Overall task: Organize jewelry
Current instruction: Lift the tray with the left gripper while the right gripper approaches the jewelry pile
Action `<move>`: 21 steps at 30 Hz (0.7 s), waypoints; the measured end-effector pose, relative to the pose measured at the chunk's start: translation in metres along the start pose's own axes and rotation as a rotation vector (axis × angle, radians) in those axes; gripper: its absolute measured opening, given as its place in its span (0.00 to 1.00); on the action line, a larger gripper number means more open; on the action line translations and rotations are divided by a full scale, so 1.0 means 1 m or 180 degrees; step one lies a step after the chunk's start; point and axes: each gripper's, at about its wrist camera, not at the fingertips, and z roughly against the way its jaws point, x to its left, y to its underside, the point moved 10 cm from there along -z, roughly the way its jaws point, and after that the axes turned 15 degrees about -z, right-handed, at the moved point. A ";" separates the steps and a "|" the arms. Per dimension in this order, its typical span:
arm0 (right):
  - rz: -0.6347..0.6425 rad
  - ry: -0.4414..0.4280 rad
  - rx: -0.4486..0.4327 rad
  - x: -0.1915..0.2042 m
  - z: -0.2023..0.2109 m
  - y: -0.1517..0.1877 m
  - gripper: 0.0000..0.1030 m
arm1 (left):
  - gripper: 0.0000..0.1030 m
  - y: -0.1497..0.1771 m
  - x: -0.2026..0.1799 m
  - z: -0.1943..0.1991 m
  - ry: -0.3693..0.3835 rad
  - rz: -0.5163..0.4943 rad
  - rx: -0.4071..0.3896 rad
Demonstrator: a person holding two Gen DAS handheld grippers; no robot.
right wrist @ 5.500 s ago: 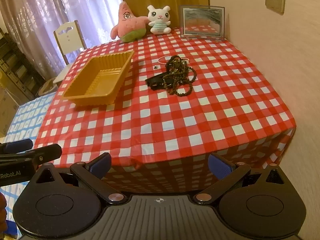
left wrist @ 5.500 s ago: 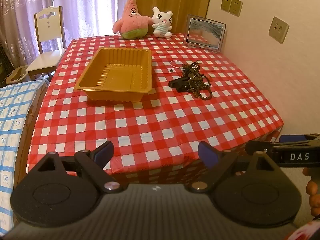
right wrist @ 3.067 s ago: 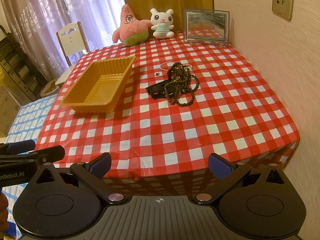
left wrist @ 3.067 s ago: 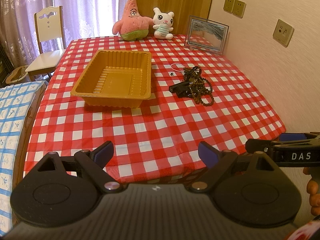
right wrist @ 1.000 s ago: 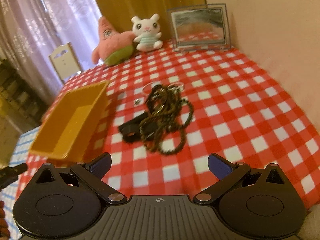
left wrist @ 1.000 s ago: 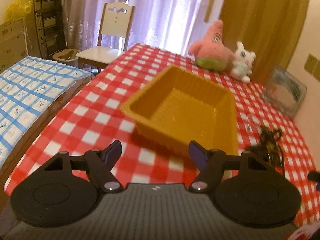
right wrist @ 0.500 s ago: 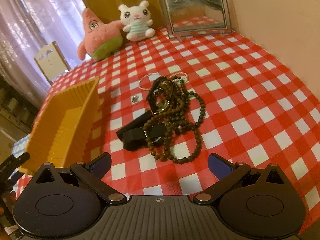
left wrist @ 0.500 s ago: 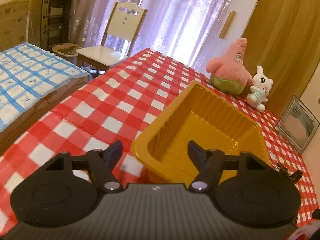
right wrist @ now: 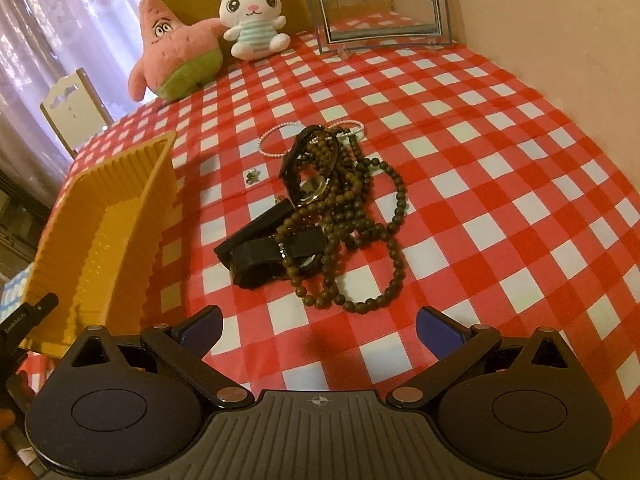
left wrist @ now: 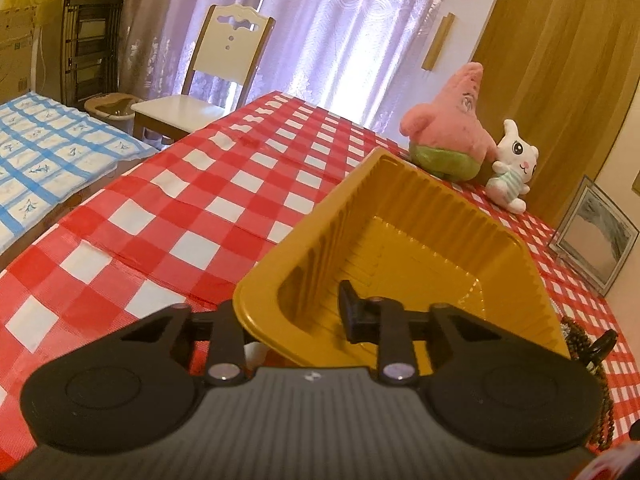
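Our left gripper (left wrist: 296, 318) pinches the yellow tray (left wrist: 404, 236)'s near corner, one finger hidden behind its wall. Our right gripper (right wrist: 318, 326) gapes empty before one tangled jewelry pile (right wrist: 332, 216), its pieces uncountable, right of the tray; two plush toys (right wrist: 180, 50) sit far.

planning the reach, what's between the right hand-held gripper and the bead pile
In the right wrist view, only bare checked tablecloth lies between the right hand-held gripper and the bead pile.

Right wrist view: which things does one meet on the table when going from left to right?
Yellow tray → small earring → black watch strap → brown bead necklace; behind them the pink star toy, white bunny toy, picture frame.
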 end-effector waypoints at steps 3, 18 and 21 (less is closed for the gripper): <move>0.0012 0.0072 -0.0025 -0.002 0.001 0.001 1.00 | 0.18 -0.004 0.002 0.001 -0.0027 -0.0033 -0.0064; 0.0093 0.0189 -0.0358 -0.011 0.014 -0.010 0.83 | 0.15 -0.042 -0.038 0.029 -0.0345 -0.0860 -0.0494; 0.0259 0.0118 -0.0372 -0.004 0.011 -0.010 0.75 | 0.15 -0.043 -0.041 0.032 -0.0451 -0.0871 -0.0512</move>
